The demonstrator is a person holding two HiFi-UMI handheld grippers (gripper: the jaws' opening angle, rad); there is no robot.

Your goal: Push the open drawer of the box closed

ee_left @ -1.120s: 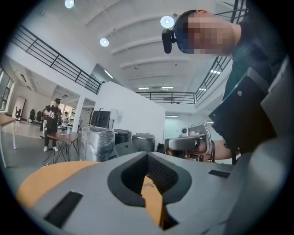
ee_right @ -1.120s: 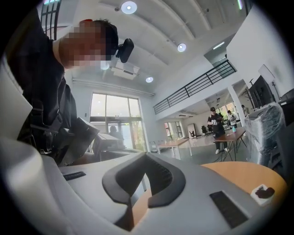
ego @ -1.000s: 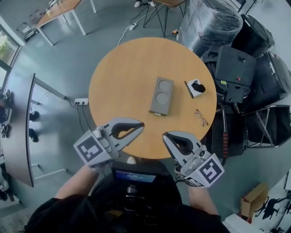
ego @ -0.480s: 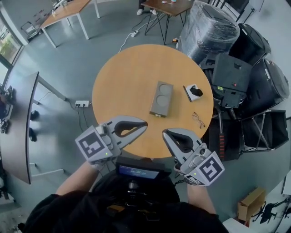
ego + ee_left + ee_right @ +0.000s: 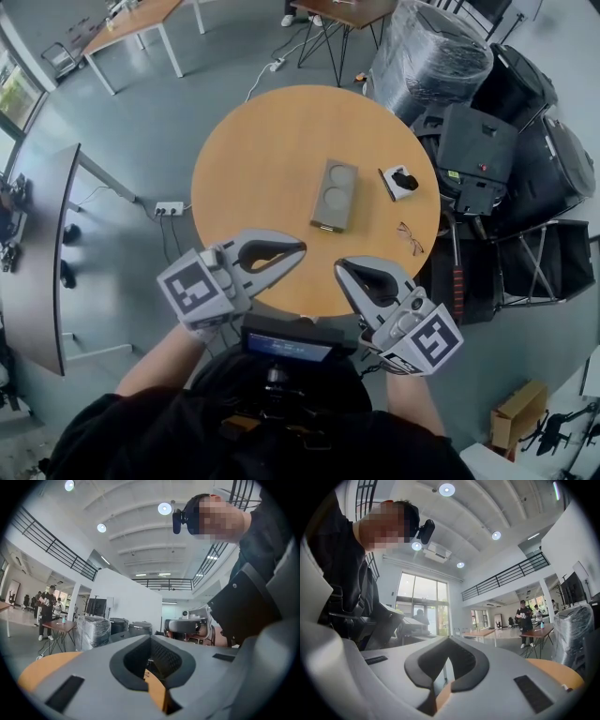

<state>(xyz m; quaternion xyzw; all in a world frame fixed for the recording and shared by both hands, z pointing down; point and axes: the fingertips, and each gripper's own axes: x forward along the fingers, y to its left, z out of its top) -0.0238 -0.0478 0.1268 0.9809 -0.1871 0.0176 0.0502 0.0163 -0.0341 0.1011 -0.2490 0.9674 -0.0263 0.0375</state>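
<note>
The grey box [image 5: 334, 194] with two round recesses on its lid lies near the middle of the round wooden table [image 5: 253, 159]. A thin lip shows at its near short end, and the drawer's gap is too small to judge. My left gripper [image 5: 302, 248] hovers over the table's near edge, shut and empty, well short of the box. My right gripper [image 5: 339, 270] hangs beside it at the near edge, shut on nothing too. In the left gripper view the left gripper [image 5: 150, 637] has its tips together, aimed across the table towards the right gripper. In the right gripper view the right gripper [image 5: 447, 638] is shut as well.
A small white tray with a black item [image 5: 401, 181] sits right of the box. A pair of glasses [image 5: 411, 238] lies near the table's right rim. Black cases and a wrapped bin [image 5: 487, 141] crowd the floor to the right. A grey desk [image 5: 42, 253] stands left.
Both grippers stay over the table's near edge, shifted only slightly. The head camera has moved a little, so the table sits a bit higher in view. The box has not moved.
</note>
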